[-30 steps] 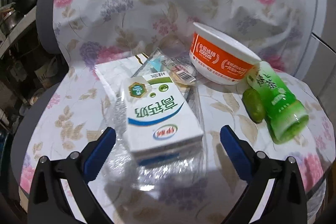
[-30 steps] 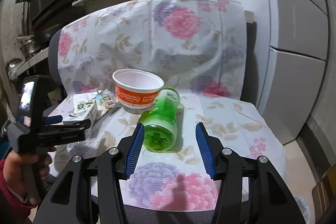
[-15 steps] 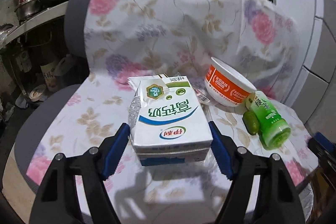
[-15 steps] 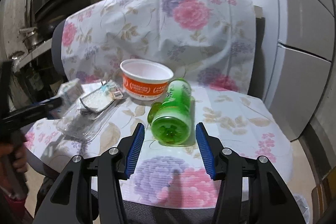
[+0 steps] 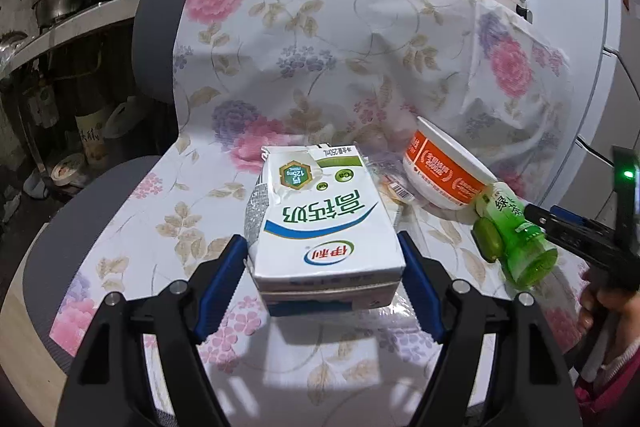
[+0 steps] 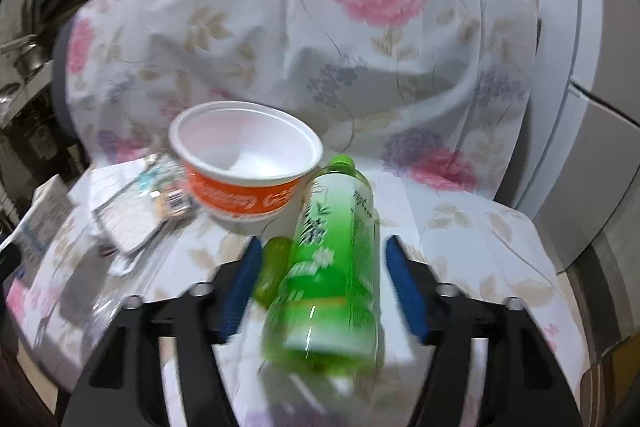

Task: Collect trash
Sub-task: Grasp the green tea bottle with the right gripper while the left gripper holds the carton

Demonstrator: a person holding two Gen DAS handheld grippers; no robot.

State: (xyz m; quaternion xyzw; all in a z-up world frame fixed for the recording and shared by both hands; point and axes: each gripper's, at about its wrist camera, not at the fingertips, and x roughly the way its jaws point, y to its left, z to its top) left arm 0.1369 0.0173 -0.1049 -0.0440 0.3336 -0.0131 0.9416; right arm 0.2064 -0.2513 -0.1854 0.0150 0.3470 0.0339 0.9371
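My left gripper (image 5: 322, 277) is shut on a white milk carton (image 5: 320, 223) and holds it above the chair seat. A green bottle (image 6: 334, 259) lies on its side on the seat, with a small green cap (image 6: 274, 267) beside it. My right gripper (image 6: 320, 281) is open, its blue pads on either side of the bottle. An orange and white bowl (image 6: 244, 163) stands upright behind the bottle. The bottle (image 5: 514, 239) and bowl (image 5: 444, 173) also show in the left wrist view, right of the carton.
The floral cloth (image 6: 360, 27) covers the chair's seat and back. Crumpled clear wrappers (image 6: 132, 215) lie left of the bowl. A cluttered shelf (image 5: 60, 27) stands to the left and white cabinets (image 6: 592, 107) to the right.
My left gripper has closed on the milk carton and lifted it off the wrappers. My right gripper has moved forward until its pads flank the green bottle.
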